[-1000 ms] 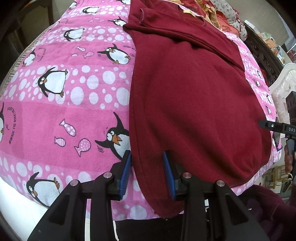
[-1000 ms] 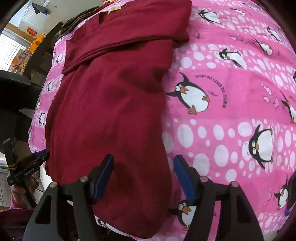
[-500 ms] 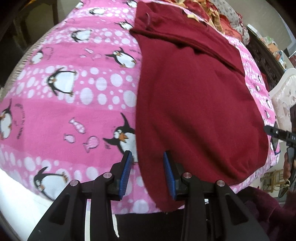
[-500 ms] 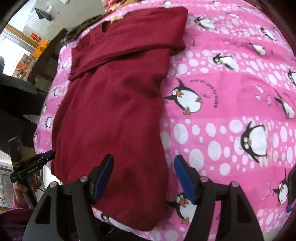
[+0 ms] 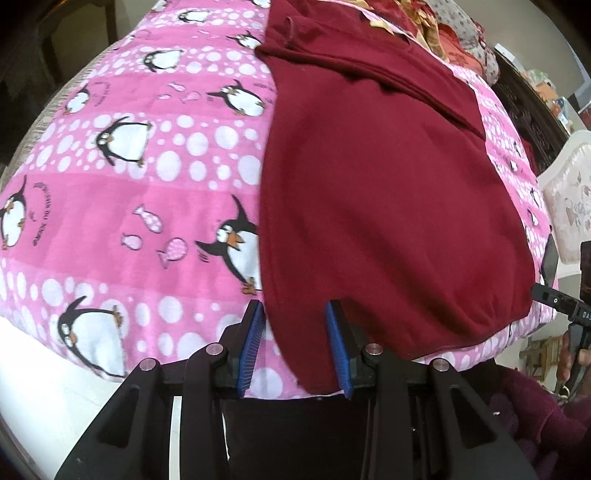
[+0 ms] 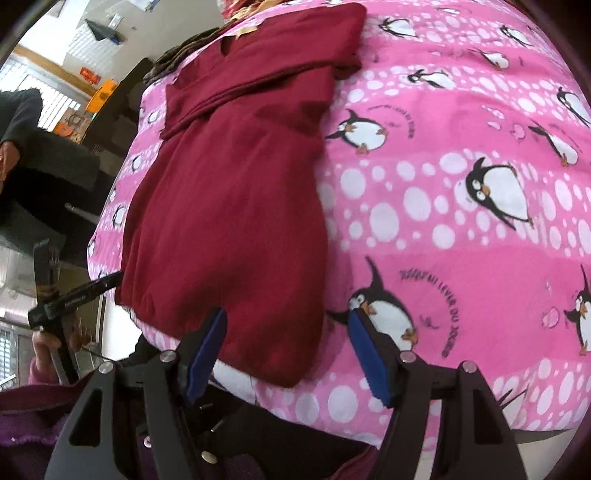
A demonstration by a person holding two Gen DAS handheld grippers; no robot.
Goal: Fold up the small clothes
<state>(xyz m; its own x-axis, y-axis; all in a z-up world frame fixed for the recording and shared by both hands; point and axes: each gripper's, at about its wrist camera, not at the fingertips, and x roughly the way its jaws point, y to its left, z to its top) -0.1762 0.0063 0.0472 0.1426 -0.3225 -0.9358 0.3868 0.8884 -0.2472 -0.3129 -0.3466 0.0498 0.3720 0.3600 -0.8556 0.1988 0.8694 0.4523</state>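
Note:
A dark red garment [image 5: 388, 192] lies flat on the pink penguin blanket [image 5: 147, 192], its upper part folded over as a band at the far end. My left gripper [image 5: 295, 308] hovers open over the near left hem corner, its blue pads apart and clear of the cloth. In the right wrist view the same garment [image 6: 229, 221] fills the left half of the blanket [image 6: 461, 240]. My right gripper [image 6: 288, 315] stands wide open above the near right hem corner, which hangs over the bed edge. Each gripper also shows at the edge of the other's view.
A pile of other clothes [image 5: 443, 33] lies past the garment's far end. Dark carved furniture [image 5: 524, 103] and a pale padded chair [image 5: 569, 206] stand to the right. A hand [image 6: 48, 339] holds the other gripper at the left; a person in dark clothing [image 6: 22, 122] is behind it.
My right gripper has drawn back toward the near bed edge, so the hem corner and the edge now show between its jaws. The left gripper has barely shifted. Neither gripper's jaws have changed.

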